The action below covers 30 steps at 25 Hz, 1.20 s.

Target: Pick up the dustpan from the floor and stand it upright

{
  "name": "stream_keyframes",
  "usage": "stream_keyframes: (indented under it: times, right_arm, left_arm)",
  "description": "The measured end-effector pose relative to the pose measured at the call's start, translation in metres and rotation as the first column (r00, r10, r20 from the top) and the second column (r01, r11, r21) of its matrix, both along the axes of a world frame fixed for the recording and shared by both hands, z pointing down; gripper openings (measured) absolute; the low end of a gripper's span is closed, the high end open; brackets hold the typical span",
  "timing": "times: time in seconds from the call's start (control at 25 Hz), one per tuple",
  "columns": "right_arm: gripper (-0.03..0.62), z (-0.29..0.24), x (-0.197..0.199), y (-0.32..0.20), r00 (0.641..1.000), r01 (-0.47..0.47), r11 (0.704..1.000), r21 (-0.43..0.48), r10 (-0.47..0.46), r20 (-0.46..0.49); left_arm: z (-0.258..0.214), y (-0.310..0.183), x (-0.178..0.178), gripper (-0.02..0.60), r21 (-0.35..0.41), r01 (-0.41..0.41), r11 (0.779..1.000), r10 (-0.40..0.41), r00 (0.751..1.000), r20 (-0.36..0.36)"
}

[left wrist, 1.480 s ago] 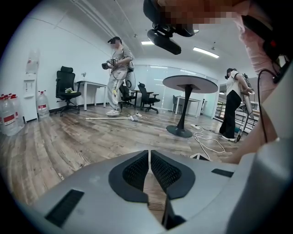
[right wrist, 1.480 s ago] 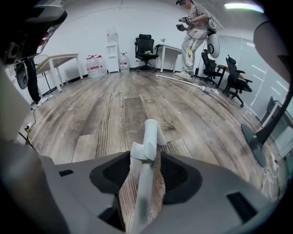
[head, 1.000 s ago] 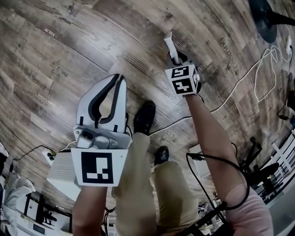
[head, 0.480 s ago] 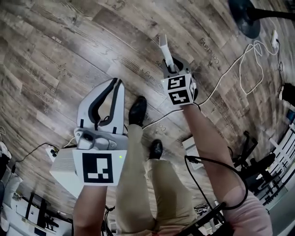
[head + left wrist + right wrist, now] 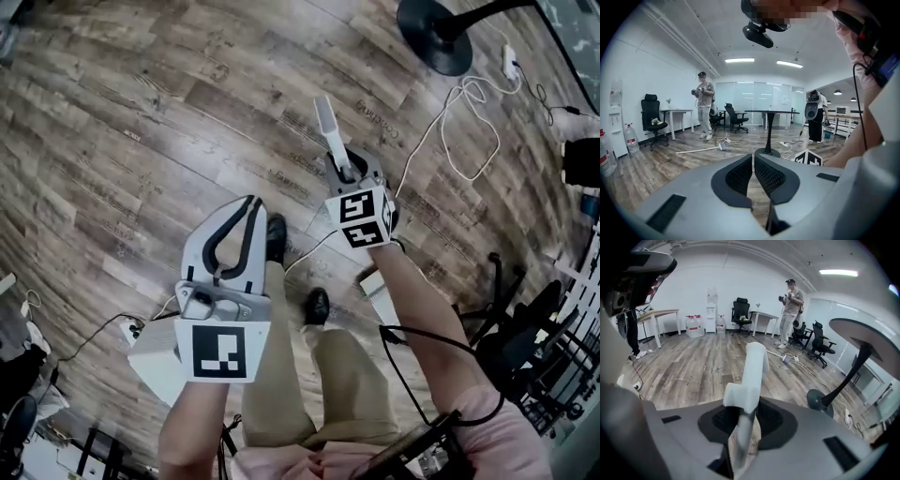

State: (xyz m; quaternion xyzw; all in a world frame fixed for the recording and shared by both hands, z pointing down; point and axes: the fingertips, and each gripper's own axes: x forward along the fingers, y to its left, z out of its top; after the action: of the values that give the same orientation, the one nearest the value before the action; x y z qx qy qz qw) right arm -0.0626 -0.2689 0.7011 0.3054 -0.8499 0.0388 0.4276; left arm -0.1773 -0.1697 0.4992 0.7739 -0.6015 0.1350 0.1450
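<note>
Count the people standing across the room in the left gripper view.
2. One person stands at left, near the white desk; a second person stands at right, past the pedestal table. Others may be hidden from this camera.

Floor point(image 5: 141, 141): brown wood boards, all across the room.
Round black foot point(image 5: 433, 36): stands on the floor at 1 o'clock in the head view, with a pole going up from it.
White wires point(image 5: 469, 131): lie in loops at 2 o'clock, near the black foot.
Black shoes point(image 5: 274, 238): the person's two shoes stand on the boards in the middle.
Thin dark wire point(image 5: 89, 339): lies at 8 o'clock.
White stick point(image 5: 696, 150): lies flat on the floor, far off, in the left gripper view.
Water bottles point(image 5: 693, 325): stand by the far wall in the right gripper view.
</note>
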Motion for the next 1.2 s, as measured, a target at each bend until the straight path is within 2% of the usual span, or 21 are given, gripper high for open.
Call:
stream_keyframes:
  times: [0.16,0.36,0.72,1.0,1.2]
  right_arm:
    - [0.098,-0.054,0.028,0.017,0.999,-0.030,0.999,0.034,0.029,0.024]
    - [0.100,-0.112,0.067,0.038,0.997,-0.062,0.995,0.077,0.058,0.048]
    - [0.104,-0.181,0.138,0.077,0.993,-0.105,0.989,0.106,0.100,0.057]
    - [0.104,-0.220,0.199,0.107,0.984,-0.167,0.977,0.136,0.156,0.088]
    - [0.104,-0.246,0.249,0.140,0.975,-0.212,0.966,0.150,0.199,0.102]
  left_arm:
    - [-0.046,0.012,0.030,0.023,0.034,-0.083,0.996,0.082,0.996,0.043]
    - [-0.098,0.027,0.066,0.023,0.083,-0.142,0.986,0.137,0.989,0.059]
    - [-0.164,0.056,0.112,0.023,0.131,-0.123,0.984,0.122,0.992,0.014]
    - [-0.198,0.078,0.154,0.023,0.146,-0.190,0.971,0.185,0.982,0.047]
    - [-0.221,0.100,0.196,0.023,0.154,-0.265,0.952,0.255,0.963,0.082]
